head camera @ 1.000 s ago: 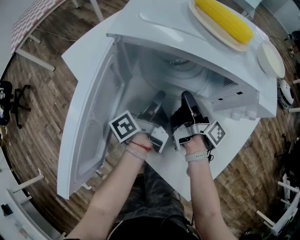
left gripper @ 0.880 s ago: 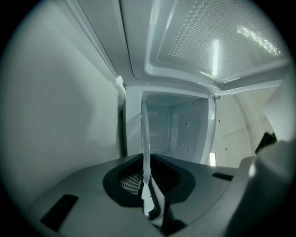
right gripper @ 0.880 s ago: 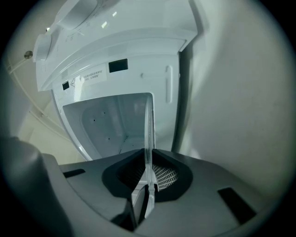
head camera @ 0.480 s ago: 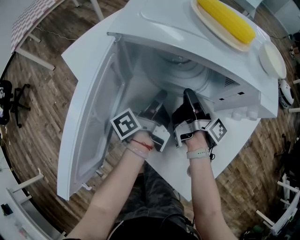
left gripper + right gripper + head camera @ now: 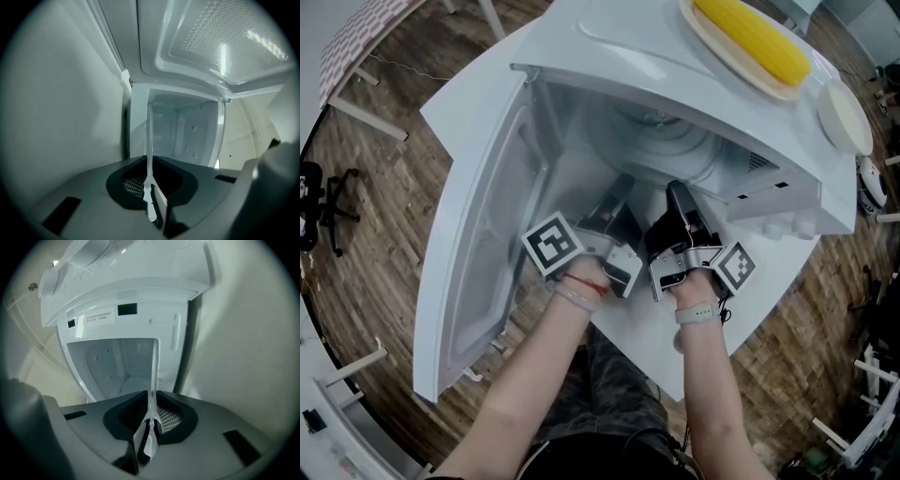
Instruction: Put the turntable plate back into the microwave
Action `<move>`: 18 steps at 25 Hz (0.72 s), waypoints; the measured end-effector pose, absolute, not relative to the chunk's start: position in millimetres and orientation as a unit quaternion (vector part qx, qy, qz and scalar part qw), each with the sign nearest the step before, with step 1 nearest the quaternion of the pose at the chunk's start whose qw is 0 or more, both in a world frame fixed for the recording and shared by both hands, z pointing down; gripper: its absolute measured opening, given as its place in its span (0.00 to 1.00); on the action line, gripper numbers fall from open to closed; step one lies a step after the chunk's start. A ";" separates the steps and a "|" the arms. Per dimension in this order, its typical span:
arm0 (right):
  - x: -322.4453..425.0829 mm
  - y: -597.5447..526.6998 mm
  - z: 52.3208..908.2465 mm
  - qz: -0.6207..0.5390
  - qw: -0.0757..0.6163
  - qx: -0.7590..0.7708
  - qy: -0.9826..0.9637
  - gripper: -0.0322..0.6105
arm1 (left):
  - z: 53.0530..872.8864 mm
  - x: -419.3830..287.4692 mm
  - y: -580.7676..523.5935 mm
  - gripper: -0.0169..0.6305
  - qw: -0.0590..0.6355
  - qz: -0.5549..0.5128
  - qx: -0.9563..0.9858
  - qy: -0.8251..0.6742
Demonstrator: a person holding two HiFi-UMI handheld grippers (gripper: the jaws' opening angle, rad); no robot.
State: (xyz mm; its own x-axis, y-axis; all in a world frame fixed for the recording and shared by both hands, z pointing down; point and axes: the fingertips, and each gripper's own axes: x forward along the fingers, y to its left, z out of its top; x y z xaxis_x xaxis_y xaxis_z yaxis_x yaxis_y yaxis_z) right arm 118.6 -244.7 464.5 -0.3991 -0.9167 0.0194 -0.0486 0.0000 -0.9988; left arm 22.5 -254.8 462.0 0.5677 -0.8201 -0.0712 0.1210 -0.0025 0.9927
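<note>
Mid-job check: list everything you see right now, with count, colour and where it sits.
microwave: one, white, on the table, its door swung open to the left
turntable plate: one, clear glass, seen edge-on at the cavity mouth, gripped from both sides
corn cob: one, yellow, on the cream plate
cream plate: one, on top of the microwave
small dish: one, off-white, on the microwave top right of the corn
table: one, white, under the microwave
office chair: one, black, on the wooden floor at far left
left gripper: one, grey, jaws shut on the plate's rim
right gripper: one, grey, jaws shut on the plate's rim
</note>
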 end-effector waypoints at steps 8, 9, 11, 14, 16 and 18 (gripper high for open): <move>99.5 -237.6 465.6 -0.589 0.340 -0.388 0.622 0.14 | 462.8 14.7 -259.8 0.08 0.639 -0.380 0.598 -0.299; 98.7 -238.6 466.4 -0.590 0.338 -0.389 0.622 0.14 | 463.2 14.5 -260.2 0.08 0.639 -0.380 0.598 -0.300; 97.4 -240.6 467.4 -0.590 0.335 -0.391 0.622 0.13 | 463.6 13.5 -261.0 0.08 0.638 -0.381 0.597 -0.303; 95.5 -242.1 467.6 -0.590 0.335 -0.391 0.622 0.13 | 463.3 11.7 -262.2 0.08 0.636 -0.382 0.597 -0.304; 93.9 -242.6 467.5 -0.591 0.337 -0.390 0.621 0.13 | 462.7 10.1 -262.5 0.08 0.635 -0.380 0.599 -0.305; 92.8 -242.8 467.7 -0.591 0.338 -0.390 0.620 0.13 | 462.0 8.7 -262.0 0.08 0.633 -0.379 0.602 -0.306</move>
